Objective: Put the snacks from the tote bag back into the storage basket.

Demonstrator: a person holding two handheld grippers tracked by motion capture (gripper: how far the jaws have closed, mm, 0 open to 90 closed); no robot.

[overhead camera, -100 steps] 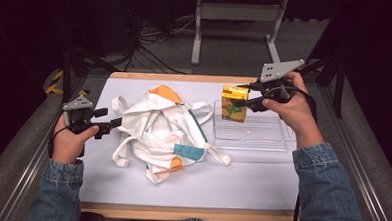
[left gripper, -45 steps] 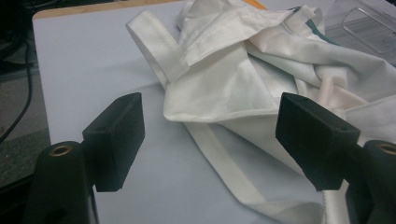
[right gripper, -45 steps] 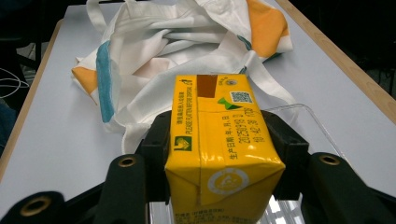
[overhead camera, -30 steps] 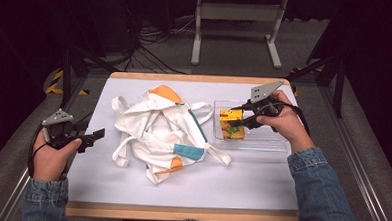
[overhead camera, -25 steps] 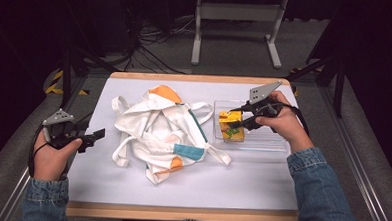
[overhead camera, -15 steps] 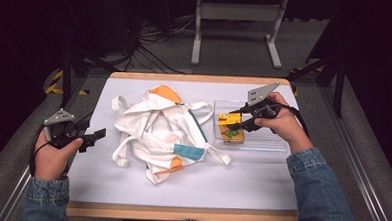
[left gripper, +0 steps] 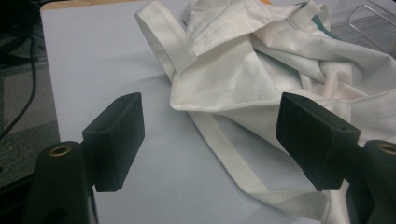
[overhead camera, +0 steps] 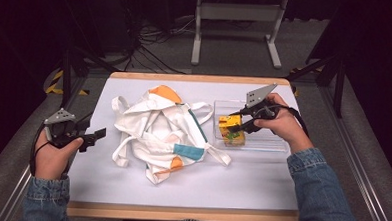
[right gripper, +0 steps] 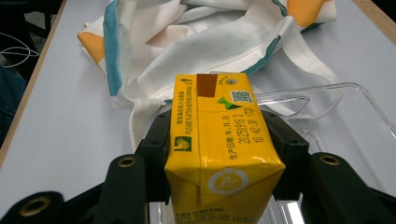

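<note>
A yellow drink carton (overhead camera: 231, 129) (right gripper: 219, 140) stands at the left end of a clear plastic tray (overhead camera: 267, 141) (right gripper: 355, 116) on the right of the table. My right gripper (overhead camera: 236, 123) (right gripper: 219, 154) is shut on the carton, one jaw pressing each side. A crumpled white cloth bag (overhead camera: 163, 131) (left gripper: 280, 65) (right gripper: 196, 42) with orange and teal patches lies in the middle of the table. My left gripper (overhead camera: 97, 136) (left gripper: 219, 140) hovers by the table's left edge, open, pointing at the bag's straps with nothing between its jaws.
The white table top (overhead camera: 251, 178) has a wooden rim. A metal stand (overhead camera: 238, 22) and cables (overhead camera: 152, 38) sit on the floor beyond the far edge. Rails run along both sides of the table.
The right gripper has come down from above the tray with the carton, which now sits low in the tray. The left hand drew back to the table's left edge. Little motion in the last second.
</note>
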